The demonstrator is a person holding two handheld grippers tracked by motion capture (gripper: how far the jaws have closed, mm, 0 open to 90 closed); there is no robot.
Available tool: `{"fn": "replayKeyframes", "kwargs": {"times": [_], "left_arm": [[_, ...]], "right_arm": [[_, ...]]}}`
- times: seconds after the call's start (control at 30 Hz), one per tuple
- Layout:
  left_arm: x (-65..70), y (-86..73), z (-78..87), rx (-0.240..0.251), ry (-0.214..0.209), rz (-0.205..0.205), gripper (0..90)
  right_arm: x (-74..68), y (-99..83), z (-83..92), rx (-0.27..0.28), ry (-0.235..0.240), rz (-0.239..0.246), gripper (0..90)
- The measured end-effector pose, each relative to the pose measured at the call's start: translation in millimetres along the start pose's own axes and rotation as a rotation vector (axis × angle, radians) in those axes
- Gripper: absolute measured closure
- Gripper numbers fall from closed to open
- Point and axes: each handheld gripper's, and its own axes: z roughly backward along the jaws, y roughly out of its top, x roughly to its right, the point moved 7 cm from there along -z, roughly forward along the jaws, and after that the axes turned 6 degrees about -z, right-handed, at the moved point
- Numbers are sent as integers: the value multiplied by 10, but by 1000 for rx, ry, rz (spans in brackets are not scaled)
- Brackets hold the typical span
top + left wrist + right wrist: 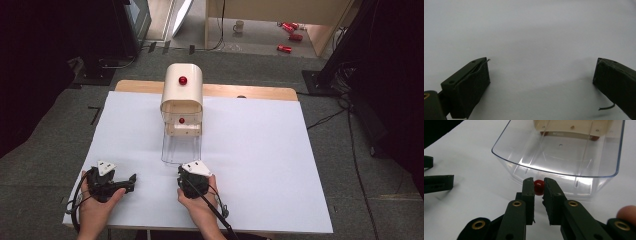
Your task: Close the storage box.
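Black jaws of the right gripper (539, 185) are clamped on a small red knob (538, 187), which sits on the front wall of a clear drawer (564, 152); the pads press the knob from both sides. In the high view the right gripper (192, 175) lies near the table's front edge, about midway along it, held in the person's right hand (200, 205), with a cable trailing back toward the person. To its left, close to the front left corner of the white table (260, 165), the left gripper (132, 178) rests in the left hand (95, 207), pointing across toward the right one. In its own view the left gripper (541, 77) has its jaws wide apart over bare white surface, with nothing between them. The drawer (181, 146) is pulled out toward the person from the bottom of a cream cabinet (182, 92), which stands at the middle of the table nearer its far edge. Higher up, the cabinet carries a second red knob (183, 80) on its rounded top front and a third knob (181, 120) on the level below. Beyond the far edge, on the floor, stand a mug (239, 26) and some red cans (290, 35).
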Motion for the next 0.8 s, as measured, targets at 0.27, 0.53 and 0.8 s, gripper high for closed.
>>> {"fn": "replayKeyframes", "kwargs": {"times": [0.27,0.53,0.8], "left_arm": [[0,0,0,1,0,0,6],[0,0,0,0,0,0,6],[0,0,0,0,0,0,6]], "right_arm": [[24,-70,-86,-25,-14,-11,747],[21,-95,-181,-26,-20,-42,746],[19,-45,-174,-20,-18,-47,753]]}}
